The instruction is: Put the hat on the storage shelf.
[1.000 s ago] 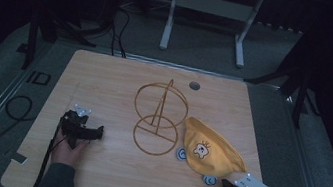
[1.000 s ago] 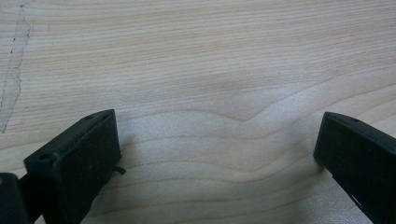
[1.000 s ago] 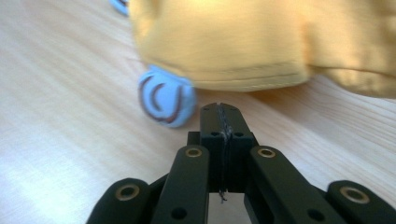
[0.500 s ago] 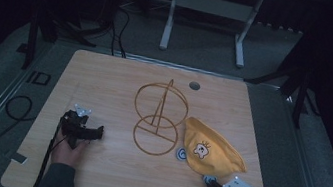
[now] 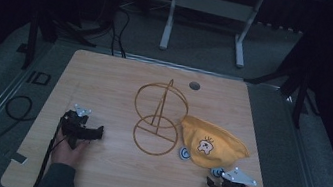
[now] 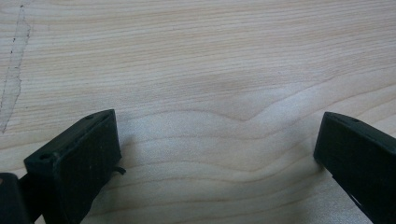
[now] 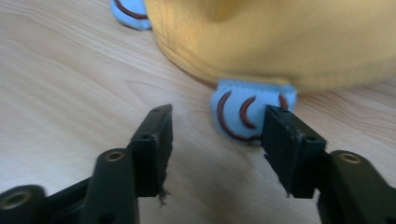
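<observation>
A yellow cloth cap (image 5: pixel 212 144) with a small printed figure lies on the right half of the wooden table (image 5: pixel 106 79). Two blue flaps stick out from under its near edge (image 5: pixel 185 153) (image 5: pixel 217 172). A gold wire stand (image 5: pixel 158 117) with two rings and a post stands at the middle. My right gripper (image 5: pixel 212 183) rests near the front right corner, open, just short of the cap. In the right gripper view its jaws (image 7: pixel 218 114) stand apart with one blue flap (image 7: pixel 243 112) right ahead and the cap (image 7: pixel 280 37) behind. My left gripper (image 5: pixel 97 133) lies at the front left, open (image 6: pixel 218 117) over bare wood.
A grey round plug (image 5: pixel 194 85) sits in the table near its far edge. A black cable (image 5: pixel 15 107) trails off the left side onto the floor. A metal frame (image 5: pixel 208 9) stands beyond the table. A scrap of tape (image 5: pixel 16 157) marks the front left corner.
My right gripper has shifted left along the front edge, closer to the blue flap under the cap. The left gripper has not moved.
</observation>
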Tool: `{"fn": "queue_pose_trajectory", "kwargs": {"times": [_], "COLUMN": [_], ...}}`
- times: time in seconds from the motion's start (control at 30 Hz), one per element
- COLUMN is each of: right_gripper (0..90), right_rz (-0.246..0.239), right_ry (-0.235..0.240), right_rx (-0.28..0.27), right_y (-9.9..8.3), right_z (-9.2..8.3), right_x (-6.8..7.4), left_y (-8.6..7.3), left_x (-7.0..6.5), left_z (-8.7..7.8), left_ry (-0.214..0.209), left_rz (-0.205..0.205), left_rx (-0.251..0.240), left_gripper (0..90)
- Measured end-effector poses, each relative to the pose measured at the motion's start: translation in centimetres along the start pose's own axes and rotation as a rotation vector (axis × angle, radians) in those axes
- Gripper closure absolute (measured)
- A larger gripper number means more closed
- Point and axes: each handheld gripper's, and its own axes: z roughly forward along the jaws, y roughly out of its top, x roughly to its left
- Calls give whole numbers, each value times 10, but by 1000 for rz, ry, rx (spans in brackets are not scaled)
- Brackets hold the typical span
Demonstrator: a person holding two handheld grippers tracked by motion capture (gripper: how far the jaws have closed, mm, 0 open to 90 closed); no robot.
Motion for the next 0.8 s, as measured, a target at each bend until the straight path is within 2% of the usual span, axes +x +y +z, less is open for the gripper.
{"fn": "queue_pose_trajectory", "kwargs": {"times": [0.1,0.4,0.57,0.7,0.8], "right_gripper": [388,341,374,470,544], "right_rz": [10,33,46,61,66], "right_ry": [-19,-127,-115,-78,-70], "right_rx": [11,11,8,1,0], "right_y": [1,9,10,11,12], "right_z": [5,18,22,23,24], "right_x": [-3,-20,-27,-29,-29], "left_y": [0,0,0,0,0], "left_x": [0,0,0,0,0], "left_z": [0,0,0,0,0], "left_ry": [0,0,0,0,0], "left_rz": [0,0,0,0,0], "left_rx": [0,0,0,0,0], "left_gripper": [4,4,4,4,4]}}
